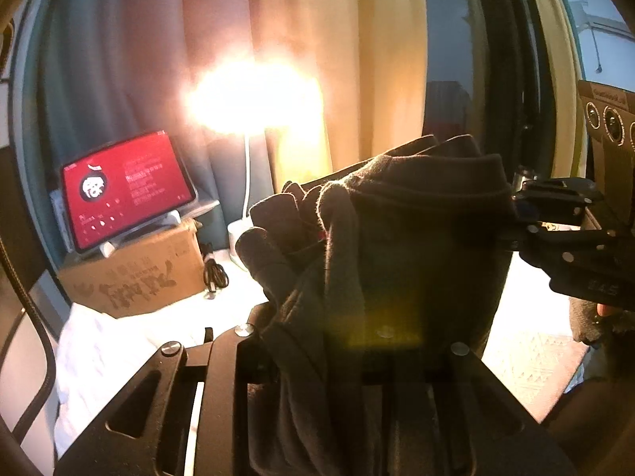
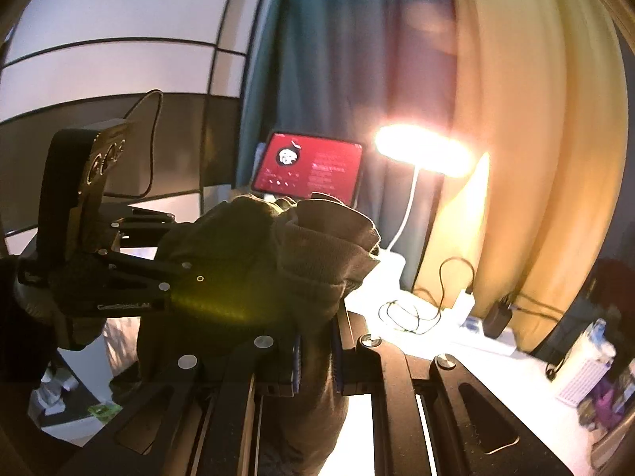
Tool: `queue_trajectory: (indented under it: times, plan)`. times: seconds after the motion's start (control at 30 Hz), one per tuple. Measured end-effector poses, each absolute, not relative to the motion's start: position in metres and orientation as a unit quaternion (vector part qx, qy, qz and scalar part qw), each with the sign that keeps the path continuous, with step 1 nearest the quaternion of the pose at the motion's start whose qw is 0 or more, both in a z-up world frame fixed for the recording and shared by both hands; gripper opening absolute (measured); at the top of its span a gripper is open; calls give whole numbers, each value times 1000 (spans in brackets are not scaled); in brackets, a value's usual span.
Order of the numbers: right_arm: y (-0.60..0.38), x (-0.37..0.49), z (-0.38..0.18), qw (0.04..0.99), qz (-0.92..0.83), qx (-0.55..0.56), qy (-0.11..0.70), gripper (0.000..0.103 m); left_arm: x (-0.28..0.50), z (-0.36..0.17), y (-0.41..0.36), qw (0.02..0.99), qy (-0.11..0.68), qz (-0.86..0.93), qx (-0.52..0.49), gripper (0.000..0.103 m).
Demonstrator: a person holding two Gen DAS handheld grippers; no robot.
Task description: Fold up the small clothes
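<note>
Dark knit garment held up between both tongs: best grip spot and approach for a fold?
Grip the ribbed hem of the dark knit garment at its two outer corners, coming in from each side. The hem is the thickest edge, and the rest hangs bunched.

I see the garment (image 1: 397,246) hanging between my two grippers, the left gripper (image 1: 317,357) clamped on its one end and the right gripper (image 1: 516,218) on the other, above the table (image 1: 166,317). Behind it the desk lamp (image 1: 254,95) stands before the curtain (image 1: 337,39). Left of the lamp, the tablet (image 1: 127,190) rests on a stand on a cardboard box (image 1: 139,273), and a coiled cable (image 2: 408,313) lies right of the lamp base.
</note>
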State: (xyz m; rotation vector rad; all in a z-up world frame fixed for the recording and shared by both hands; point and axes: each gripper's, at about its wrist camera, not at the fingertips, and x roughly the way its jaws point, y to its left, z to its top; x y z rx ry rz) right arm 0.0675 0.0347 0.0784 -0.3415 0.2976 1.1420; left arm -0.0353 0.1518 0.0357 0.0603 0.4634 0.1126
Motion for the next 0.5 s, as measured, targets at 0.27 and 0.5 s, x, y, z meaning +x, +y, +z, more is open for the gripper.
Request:
queue_trajectory:
  times: [0.27, 0.5]
  plan:
    - [50, 103, 58, 810, 538, -155, 174, 12, -3, 19, 167, 962, 267, 53, 13, 23]
    - [66, 131, 42, 804, 540, -150, 199, 12, 20, 6, 178, 954, 294, 50, 8, 23]
